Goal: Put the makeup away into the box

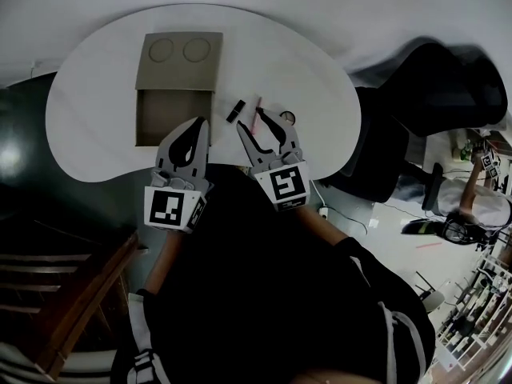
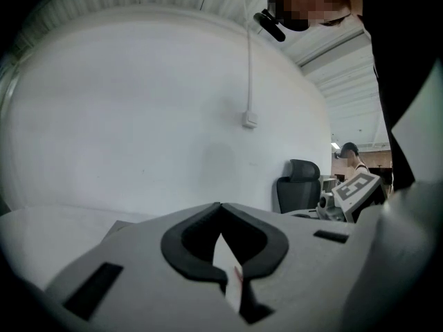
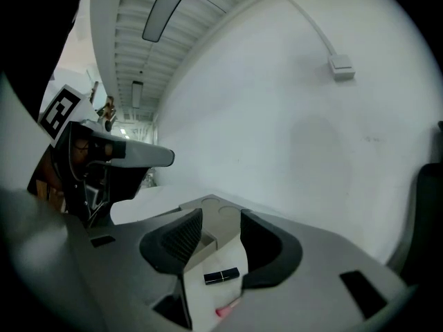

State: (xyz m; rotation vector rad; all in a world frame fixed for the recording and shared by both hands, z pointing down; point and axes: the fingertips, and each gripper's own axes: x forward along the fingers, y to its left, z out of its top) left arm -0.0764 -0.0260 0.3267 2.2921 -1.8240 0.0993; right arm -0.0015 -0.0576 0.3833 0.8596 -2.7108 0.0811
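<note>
1. Working over one curved white table (image 1: 96, 126): best to come in low, tips just clear of the top.
2. One open brown cardboard box (image 1: 178, 62) at eleven o'clock; the makeup goes in there.
3. Two grippers. Left gripper (image 1: 202, 123): jaws closed, empty. Right gripper (image 3: 220, 218): jaws apart, empty; should straddle the tube crosswise, then close.
4. Three makeup pieces lie on the table at three o'clock of the box: black lipstick tube (image 3: 222, 276), slim pink stick (image 1: 254, 117), small round piece (image 1: 288, 118).

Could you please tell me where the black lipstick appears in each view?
Head view: lipstick on the table, just right of the box.
Left gripper view: not in it.
Right gripper view: lipstick low centre, seen between the open jaws.
Shared landmark: the box, in head and right gripper views.
</note>
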